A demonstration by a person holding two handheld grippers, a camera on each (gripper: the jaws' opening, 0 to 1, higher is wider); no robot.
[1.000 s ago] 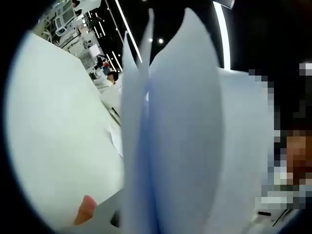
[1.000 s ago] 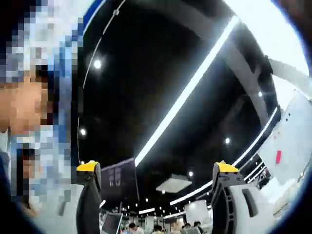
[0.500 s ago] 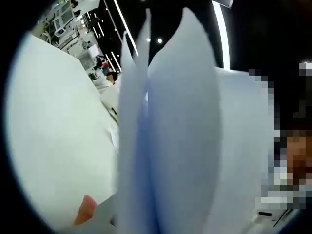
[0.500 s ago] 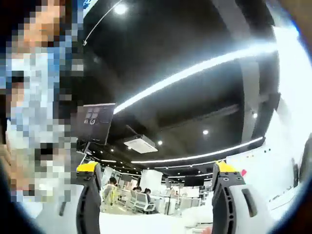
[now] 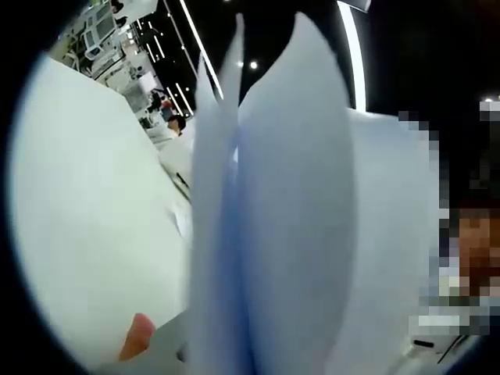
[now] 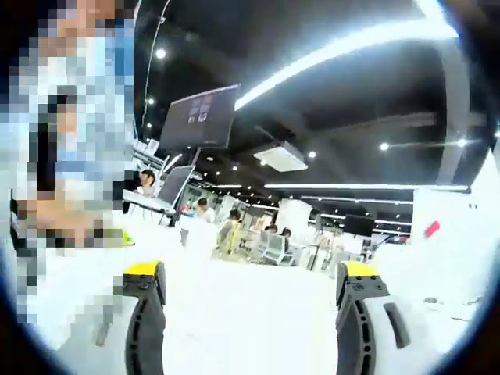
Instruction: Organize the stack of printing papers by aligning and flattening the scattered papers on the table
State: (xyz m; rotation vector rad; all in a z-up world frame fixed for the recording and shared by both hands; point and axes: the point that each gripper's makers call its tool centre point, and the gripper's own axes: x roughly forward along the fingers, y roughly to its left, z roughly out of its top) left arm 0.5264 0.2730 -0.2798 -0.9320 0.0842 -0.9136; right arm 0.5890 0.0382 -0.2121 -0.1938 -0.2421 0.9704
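Several white sheets of printing paper [image 5: 289, 234] stand edge-on and fanned apart in the left gripper view, rising from the bottom middle against the dark ceiling. They hide the left gripper's jaws, which appear shut on the sheets' lower edge. A large white surface [image 5: 94, 234], sheet or table, lies to their left. My right gripper [image 6: 250, 273] is open, its yellow-tipped fingers [image 6: 144, 269] wide apart with nothing between them, above the white table [image 6: 250, 320].
A small orange-pink tip [image 5: 139, 336] shows at the lower left of the sheets. A dark monitor [image 6: 199, 117] hangs at the upper left, seated people [image 6: 230, 230] are far behind, and a white board [image 6: 453, 226] stands at the right.
The right gripper view has tipped down from the ceiling lights to the room and the white table. The left gripper view and the upright sheets have hardly shifted.
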